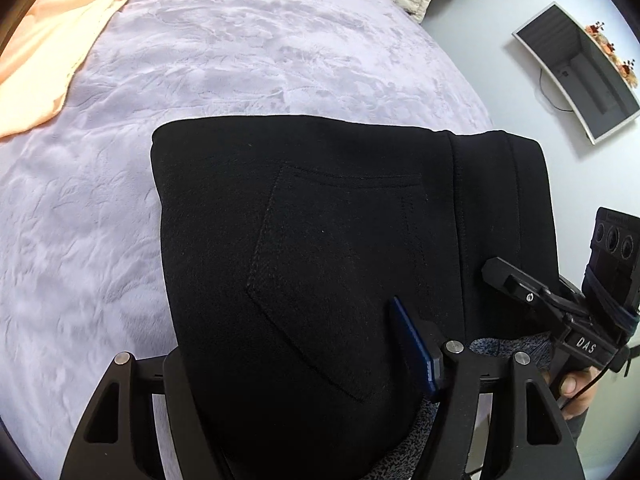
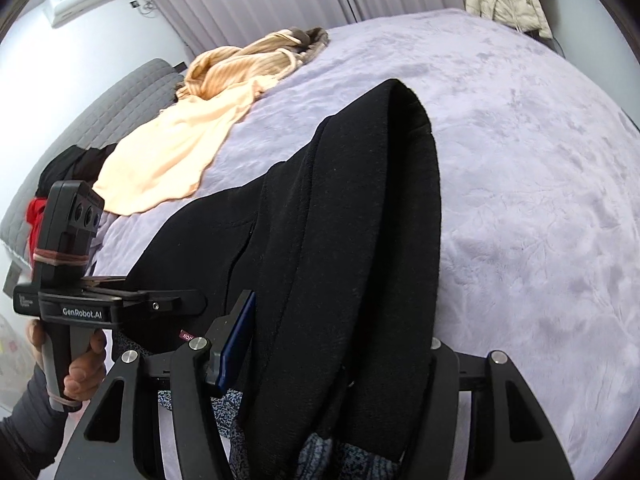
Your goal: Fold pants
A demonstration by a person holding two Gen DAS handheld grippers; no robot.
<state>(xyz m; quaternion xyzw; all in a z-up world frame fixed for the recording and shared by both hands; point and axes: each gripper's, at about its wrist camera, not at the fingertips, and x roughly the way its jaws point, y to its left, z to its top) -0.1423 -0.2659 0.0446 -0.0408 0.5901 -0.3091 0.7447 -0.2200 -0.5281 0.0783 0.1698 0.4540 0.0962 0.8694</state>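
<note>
Black pants (image 1: pixel 320 240) folded thick, draped over the lavender bed (image 1: pixel 200 80) edge, pinched between the fingers of both left gripper (image 1: pixel 296 364) and right gripper (image 2: pixel 332 344); best lifted level, edges aligned, laid flat without letting layers slip.

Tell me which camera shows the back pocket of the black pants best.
The left wrist view: the pocket faces the lens, its stitched outline fully traceable on the pants. The right wrist view sees the pants edge-on as folded layers, with only a slit-like seam and no pocket outline.
</note>
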